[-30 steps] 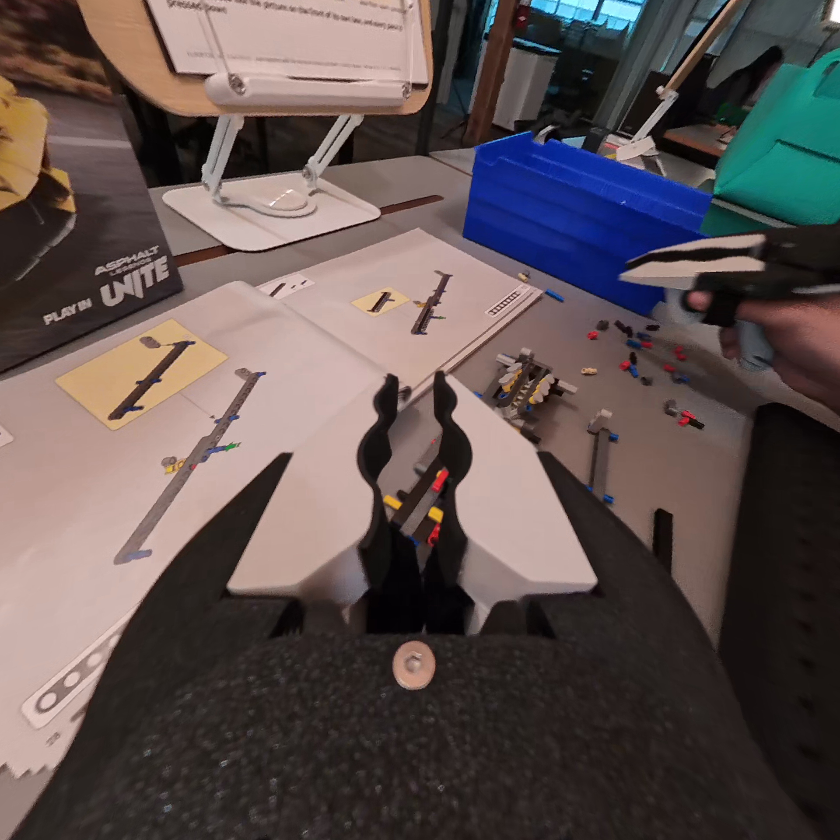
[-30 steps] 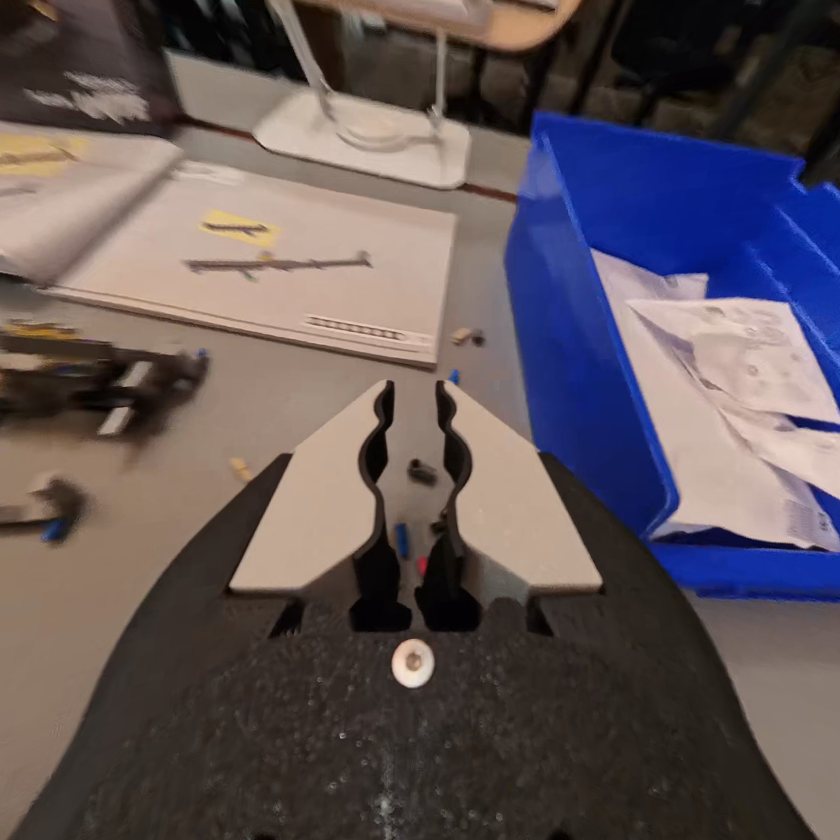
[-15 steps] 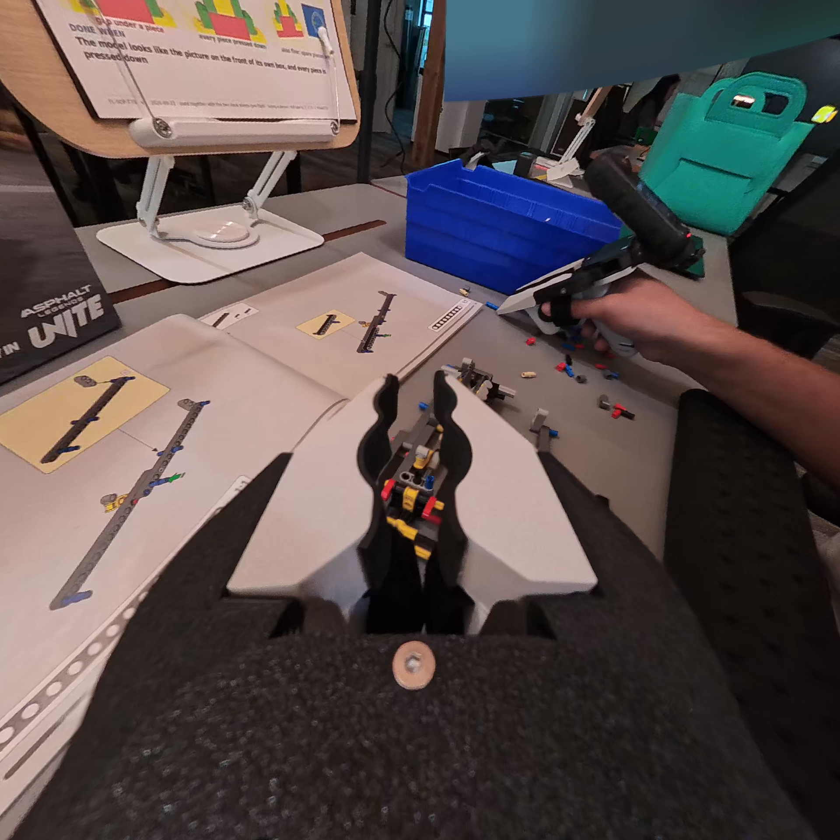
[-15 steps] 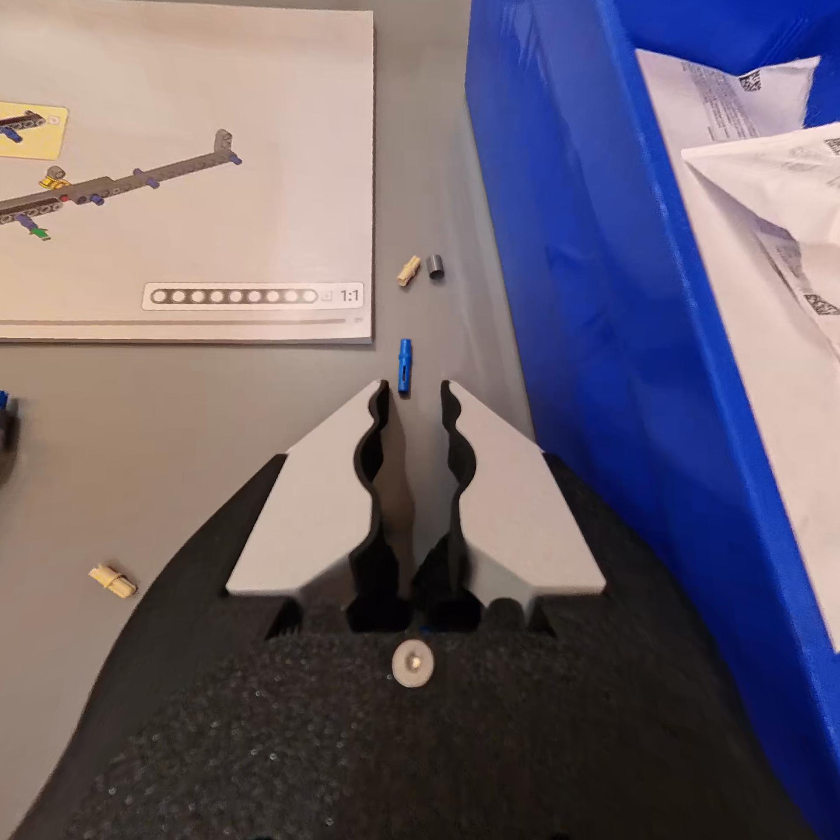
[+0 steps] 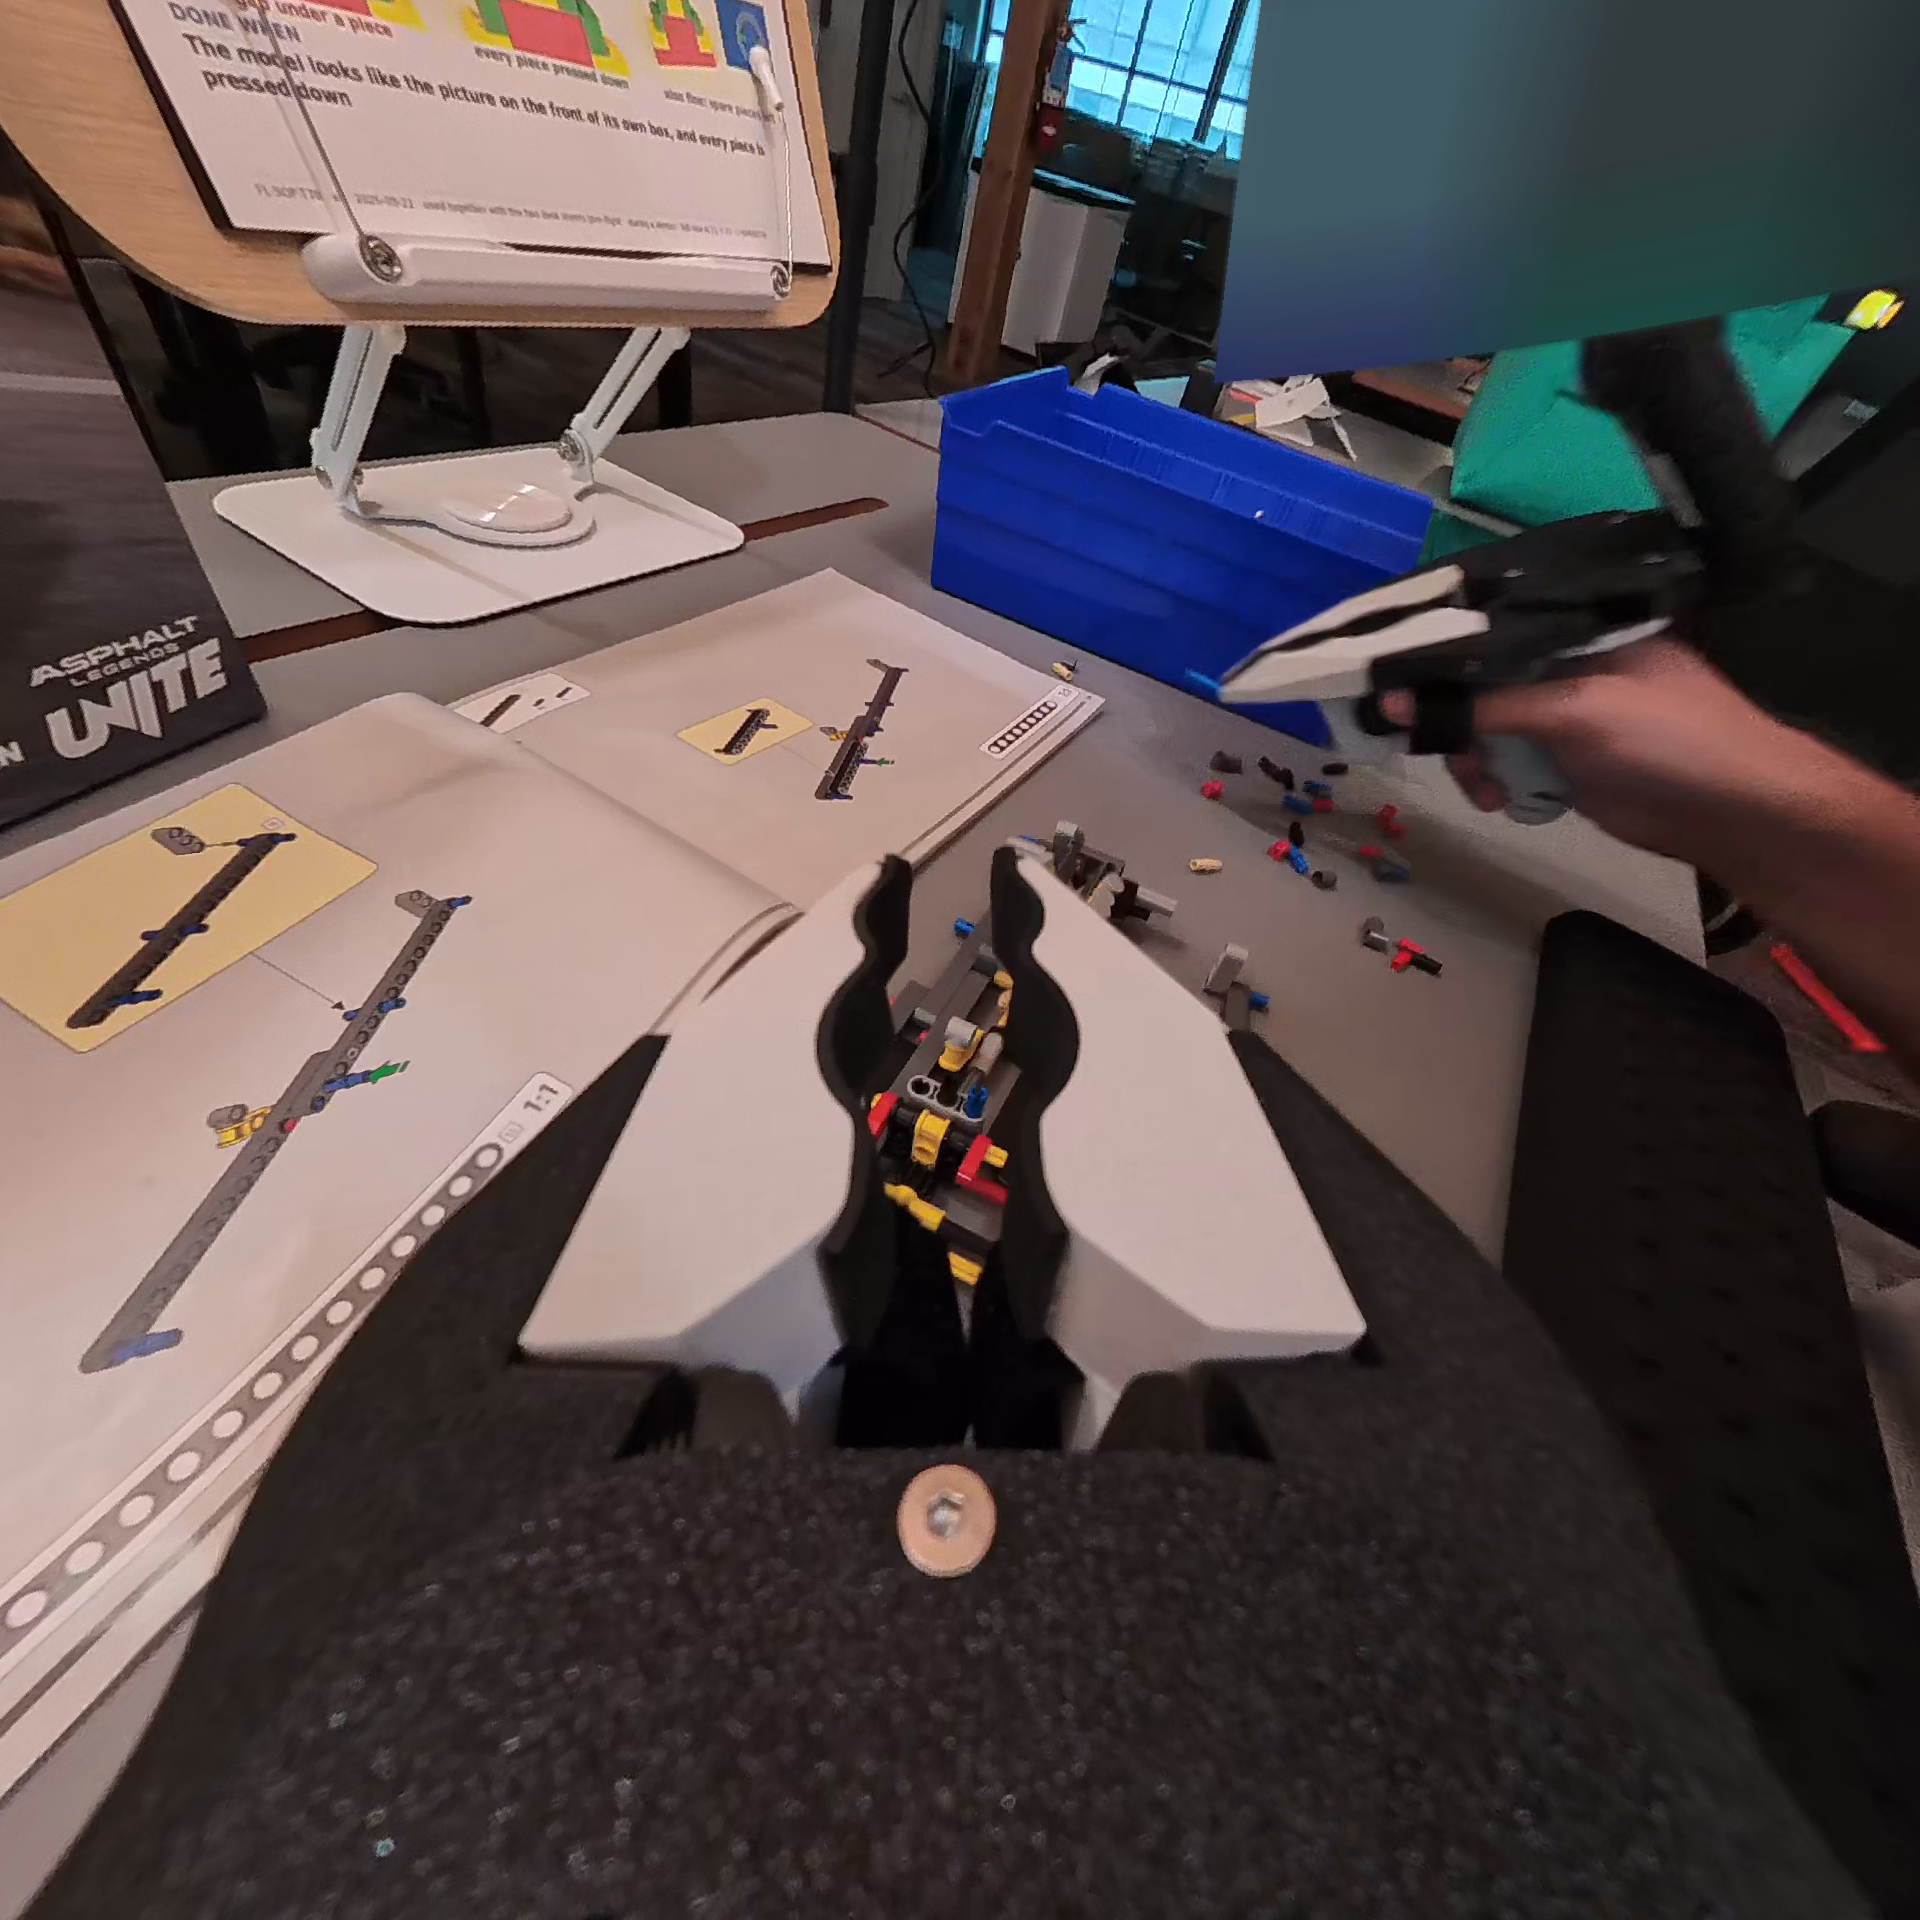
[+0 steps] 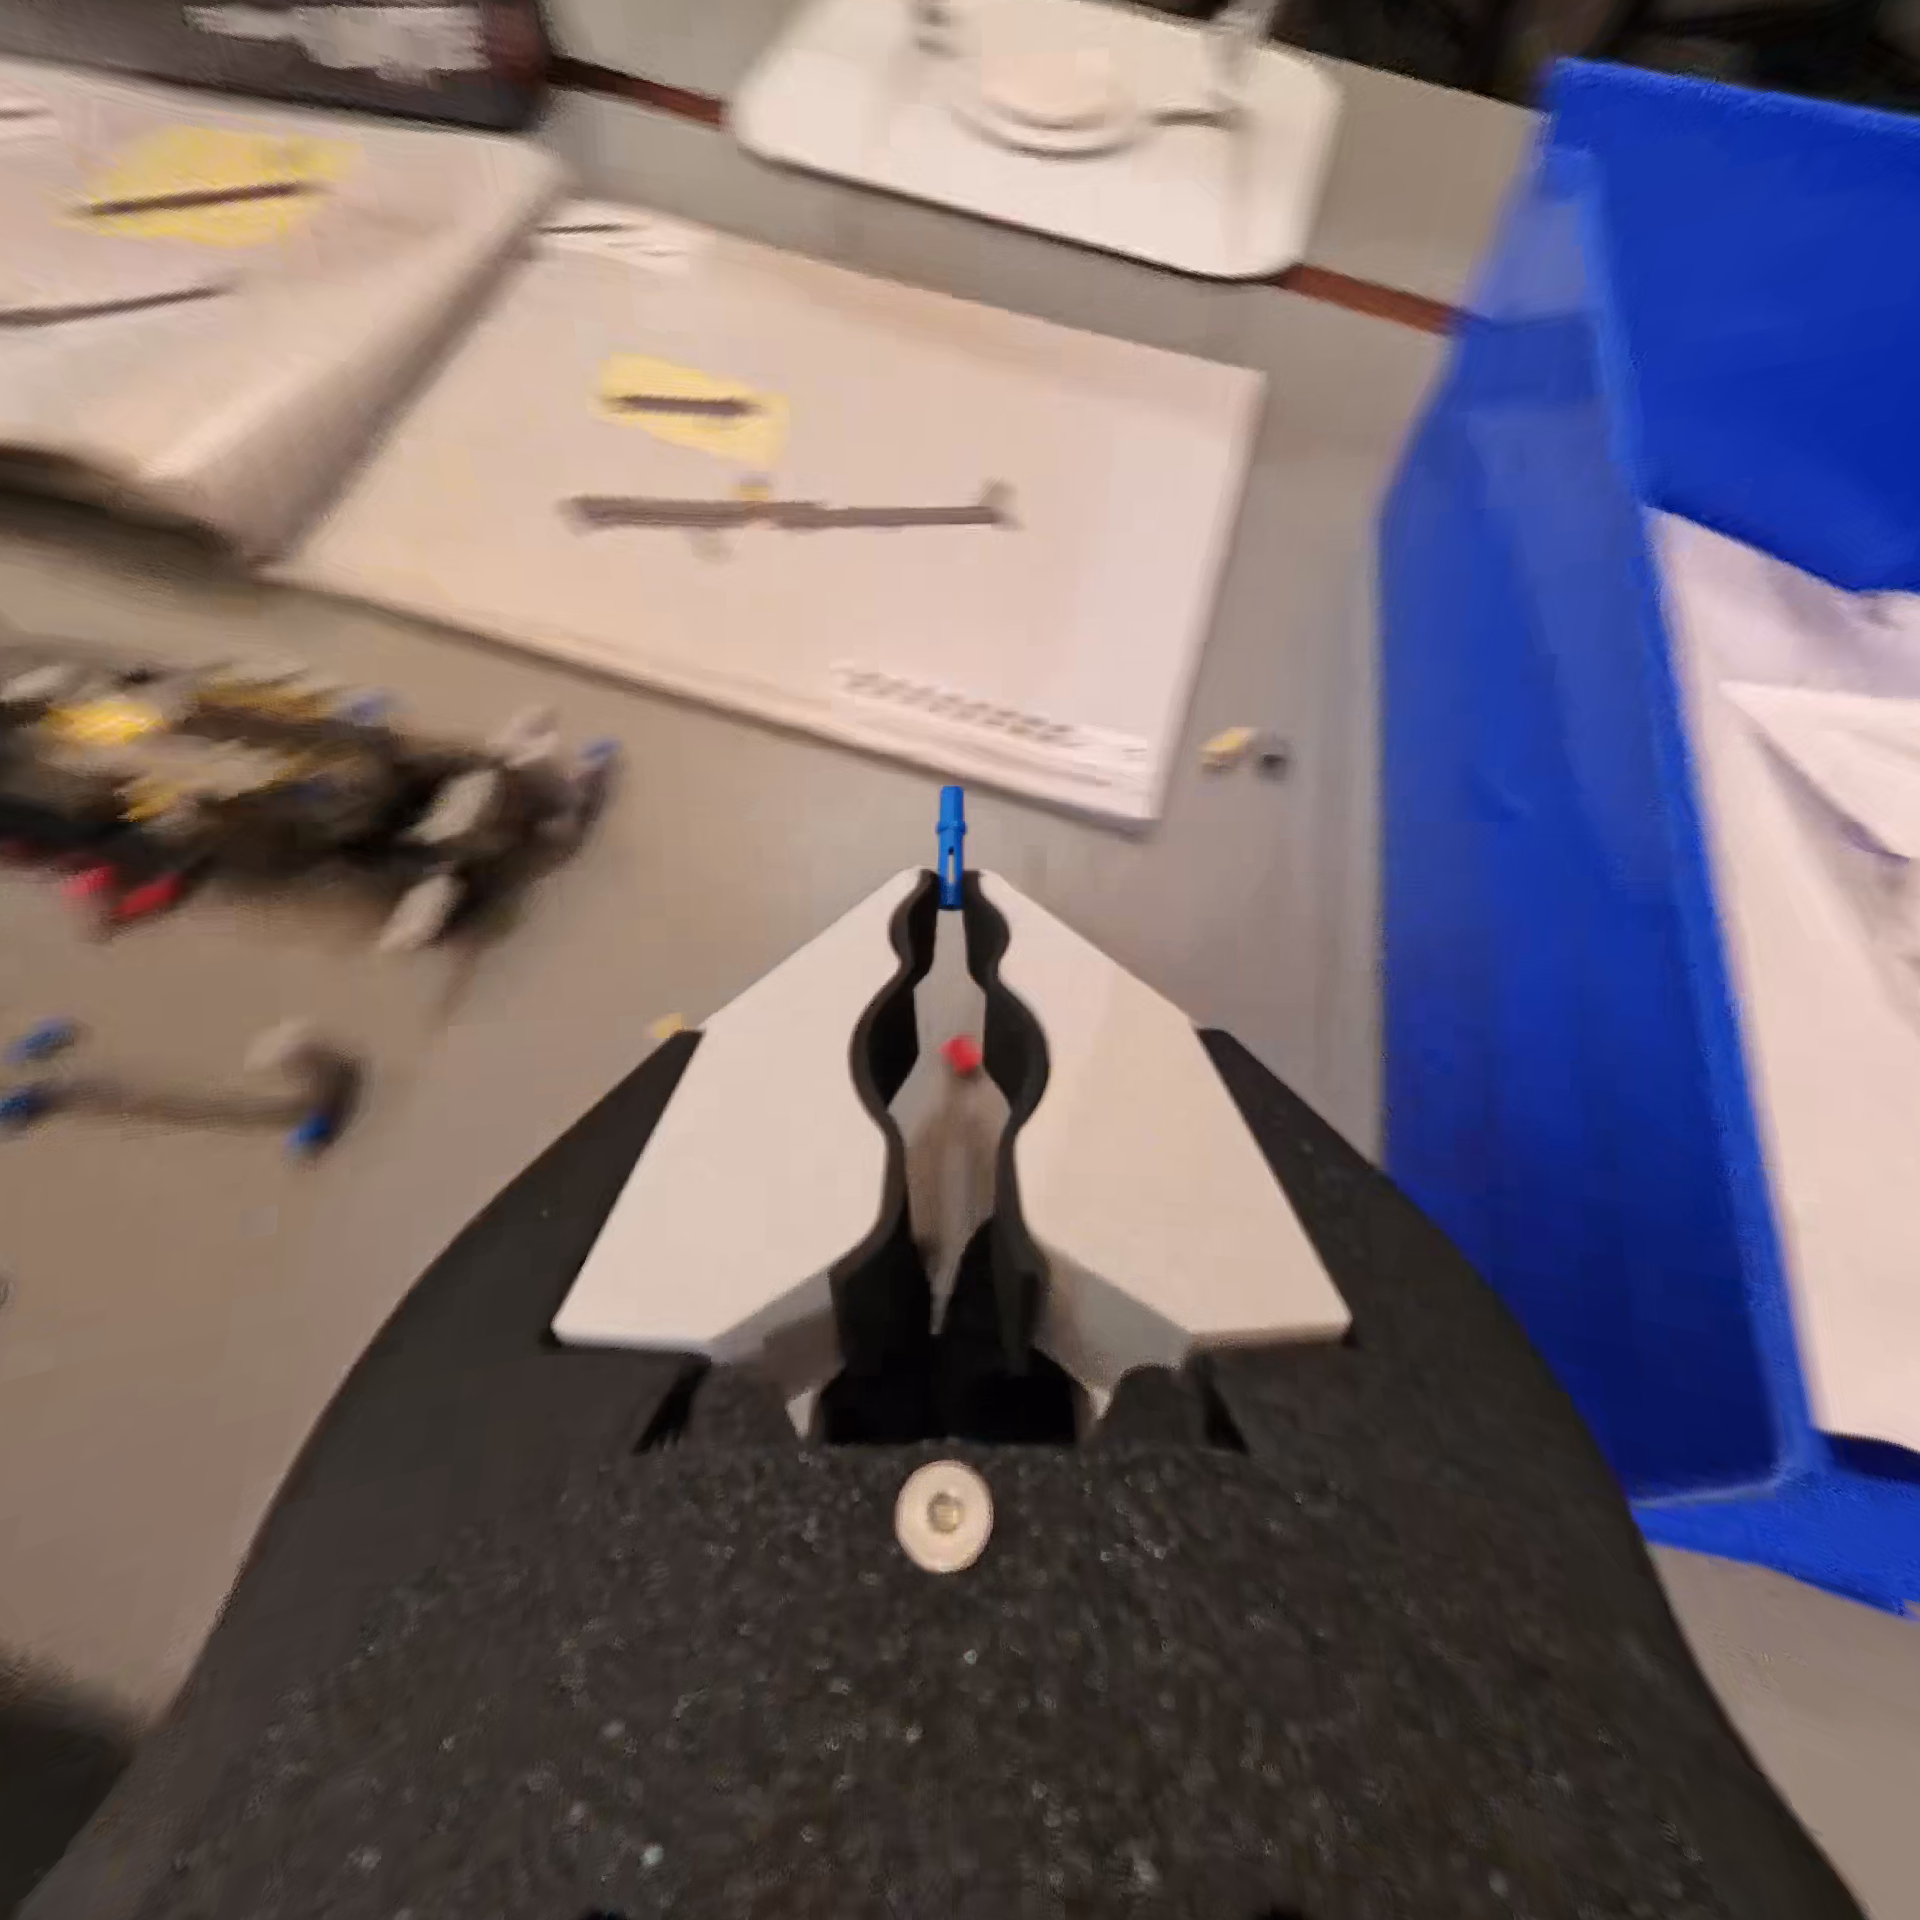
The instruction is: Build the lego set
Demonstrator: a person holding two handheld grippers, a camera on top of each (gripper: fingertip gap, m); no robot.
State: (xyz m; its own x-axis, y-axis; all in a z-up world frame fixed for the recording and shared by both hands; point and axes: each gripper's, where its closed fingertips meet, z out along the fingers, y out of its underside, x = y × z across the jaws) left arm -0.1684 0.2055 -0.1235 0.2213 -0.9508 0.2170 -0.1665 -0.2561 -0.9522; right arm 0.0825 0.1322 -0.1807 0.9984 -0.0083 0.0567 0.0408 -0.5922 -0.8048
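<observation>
In the left wrist view, the left gripper (image 5: 945,878) has its fingers (image 5: 727,1122) clamped on the half-built lego assembly (image 5: 951,1117), a dark frame with yellow, red and blue parts that sits between them, above the edge of the open instruction booklet (image 5: 499,935). Half a second ago it held the assembly in the same way, so this side has hardly changed. What has changed is farther off: the right gripper (image 5: 1247,681), held by the person's hand (image 5: 1621,748), is now raised off the bench (image 5: 1351,1039) in front of the blue bin (image 5: 1143,530), and a small blue tip shows at its front. The loose pieces (image 5: 1309,810) lie scattered below it.

In the right wrist view, the fingers (image 6: 790,1143) are now closed on the blue pin (image 6: 949,836), which sticks out forward from their tips. Half a second ago the same pin lay on the bench just in front of the open tips, so the pick has been made (the strong blur suggests the gripper is swinging away). The assembly (image 6: 260,790) appears blurred at the left, well apart from the pin, and a small red piece (image 6: 961,1055) lies on the bench under the fingers.

For the task, I judge that the pin is now ready to be carried to the assembly and pushed into one of its holes; the thin grip at the very tips may let it turn
</observation>
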